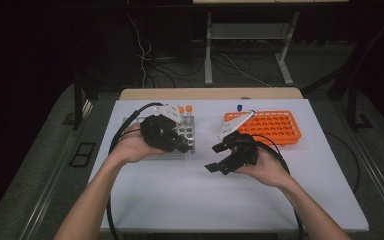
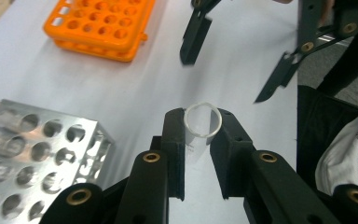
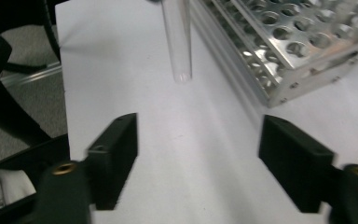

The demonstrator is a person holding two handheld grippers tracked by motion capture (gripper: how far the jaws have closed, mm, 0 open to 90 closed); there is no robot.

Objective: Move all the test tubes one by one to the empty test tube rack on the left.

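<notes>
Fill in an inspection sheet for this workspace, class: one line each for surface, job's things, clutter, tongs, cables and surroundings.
Surface: white table top, bare in front.
Job's things: clear open tube clamped in the left tongs; metal rack beside them holding orange-capped tubes; orange rack with a blue-capped tube at its back.
Clutter: nothing seen.
Tongs: left shut on the tube; right tongs open, nothing between the jaws.
Cables: a black cable trails from the left tongs.
Surroundings: dark room, grey floor, table legs and loose wires behind.
</notes>
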